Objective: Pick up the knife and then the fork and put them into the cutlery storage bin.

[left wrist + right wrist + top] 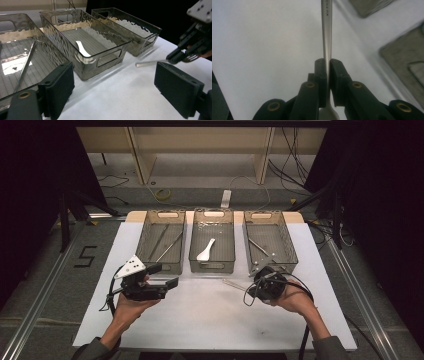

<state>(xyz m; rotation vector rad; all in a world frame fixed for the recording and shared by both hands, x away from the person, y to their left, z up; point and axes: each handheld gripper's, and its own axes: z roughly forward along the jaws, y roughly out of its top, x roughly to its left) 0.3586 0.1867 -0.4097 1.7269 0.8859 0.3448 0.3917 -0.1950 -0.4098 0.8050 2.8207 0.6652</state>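
The right gripper (327, 72) is clamped on a metal utensil (327, 37), pinched at the handle between the two jaws, the handle running straight out ahead over the white mat (210, 310). From above, the utensil (235, 284) is seen just in front of the right bin (289, 242), low over the mat; whether it touches cannot be told. The left gripper (167, 282) is held wide open and empty, near the left bin (142, 240). A white spoon (205, 251) lies in the middle bin (231, 240).
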